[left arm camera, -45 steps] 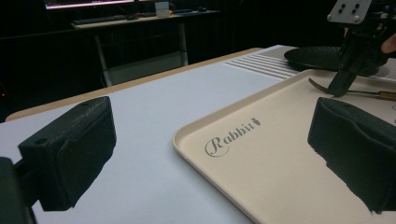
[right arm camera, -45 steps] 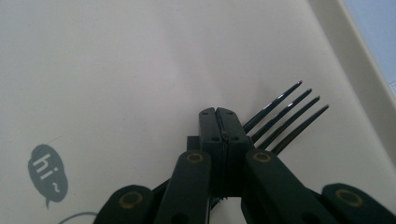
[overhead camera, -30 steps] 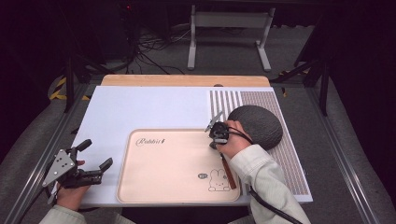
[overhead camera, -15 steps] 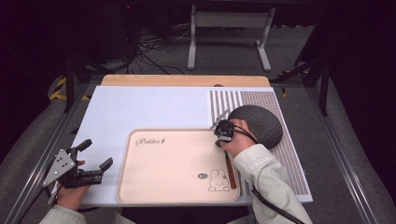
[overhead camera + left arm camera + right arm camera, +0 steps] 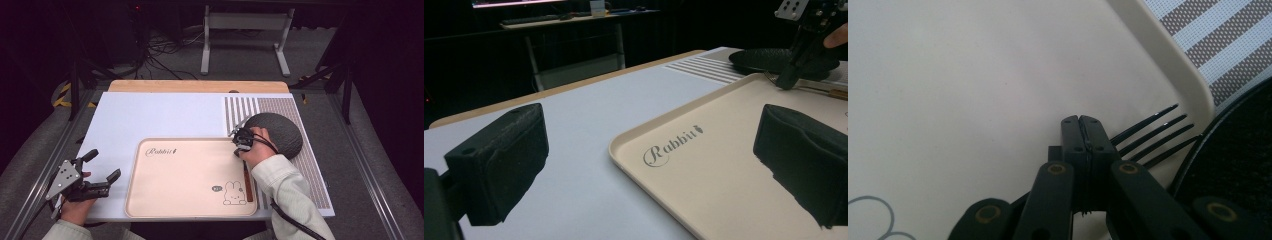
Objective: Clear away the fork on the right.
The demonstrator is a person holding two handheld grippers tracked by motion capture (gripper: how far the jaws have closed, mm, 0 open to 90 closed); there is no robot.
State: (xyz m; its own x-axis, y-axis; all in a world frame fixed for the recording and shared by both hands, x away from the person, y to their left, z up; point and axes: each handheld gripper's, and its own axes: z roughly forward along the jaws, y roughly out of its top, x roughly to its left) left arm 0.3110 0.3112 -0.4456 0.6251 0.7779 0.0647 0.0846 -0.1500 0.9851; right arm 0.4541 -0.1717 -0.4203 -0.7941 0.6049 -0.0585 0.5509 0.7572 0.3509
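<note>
1. My right tool (image 5: 240, 141) has its jaws pinched fully together over the neck of a fork (image 5: 1153, 134) at the tray's (image 5: 150, 200) far right corner. In the right gripper view the two pads meet flat with no gap, and the fork appears to pass beneath them; I cannot tell whether the pads actually clamp it.
2. The fork's long axis runs along the tray's right rim, roughly 12 to 6 on the clock. Its wooden handle (image 5: 248, 181) trails toward 6, under my right sleeve; its tines point toward 12–1, reaching the rim just beside the dark round plate (image 5: 280, 132).
3. The plate lies at about 2 o'clock from my right tool, touching or nearly so.
4. My left tool (image 5: 100, 172) hovers with its jaws wide apart and empty off the tray's left edge, at 9 o'clock and well apart from the fork, so the right tool is much nearer.
</note>
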